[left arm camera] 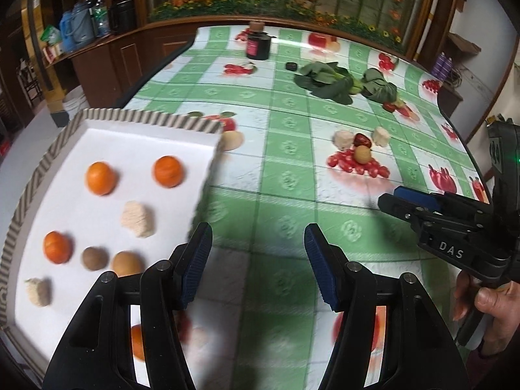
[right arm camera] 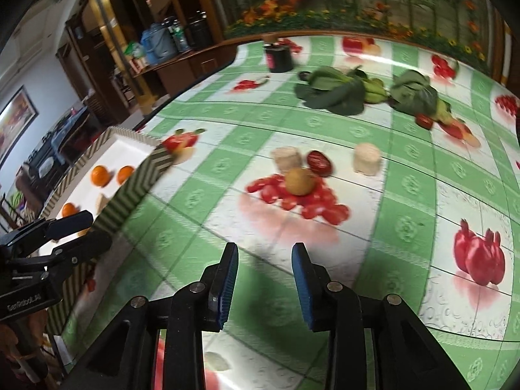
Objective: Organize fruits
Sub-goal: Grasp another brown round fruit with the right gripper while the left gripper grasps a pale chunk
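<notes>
Only left view: tray's [left arm camera: 136, 118] brown fruits [left arm camera: 112, 260].

The left gripper [left arm camera: 258, 243] hovers above the table near its front edge, jaws spread wide with nothing between the blue pads [left arm camera: 196, 260]. The right gripper [right arm camera: 265, 265] hangs further along the same edge, its jaws parted less widely and also empty. In the left wrist view, a bare hand [left arm camera: 487, 302] grips the right gripper's handle from below.
</notes>
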Tool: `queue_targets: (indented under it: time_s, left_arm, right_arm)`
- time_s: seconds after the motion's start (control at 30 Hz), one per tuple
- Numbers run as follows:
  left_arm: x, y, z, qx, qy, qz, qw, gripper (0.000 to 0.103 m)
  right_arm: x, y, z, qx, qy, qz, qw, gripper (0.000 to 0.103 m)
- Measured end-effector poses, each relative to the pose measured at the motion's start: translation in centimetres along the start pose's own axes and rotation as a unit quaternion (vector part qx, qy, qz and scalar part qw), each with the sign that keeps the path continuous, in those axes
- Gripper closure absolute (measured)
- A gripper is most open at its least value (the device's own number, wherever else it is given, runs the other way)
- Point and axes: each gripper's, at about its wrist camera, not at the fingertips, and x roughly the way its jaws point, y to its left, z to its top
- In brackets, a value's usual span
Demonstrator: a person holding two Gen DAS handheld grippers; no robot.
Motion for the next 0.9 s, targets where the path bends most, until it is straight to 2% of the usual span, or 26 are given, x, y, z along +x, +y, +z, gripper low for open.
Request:
queue_targets:
  time_s: [0.27, 0.7, 0.9]
  left_arm:
    - [1.3, -2.1, 1.3, 0.013, 0.003, -0.006, 0.9999, 0.044]
    - [2.6, -3.2, 3.7, 0.022, 0.005, -0.003, 0.9997, 0.044]
    - [3.6, -3.5, 4.6, 0.025, 0.012, -0.005, 0.9996, 0.044]
  right_arm:
    - [0.8, -1.5, 0.8, 0.012, 0.000, -0.010, 1.000, 0.069]
    - [3.5, -1.9, 3.6, 0.016, -0.005, -0.025, 1.000, 0.070]
    - [4.1, -2.0, 4.2, 0.009, -0.018, -0.009, 1.000, 0.070]
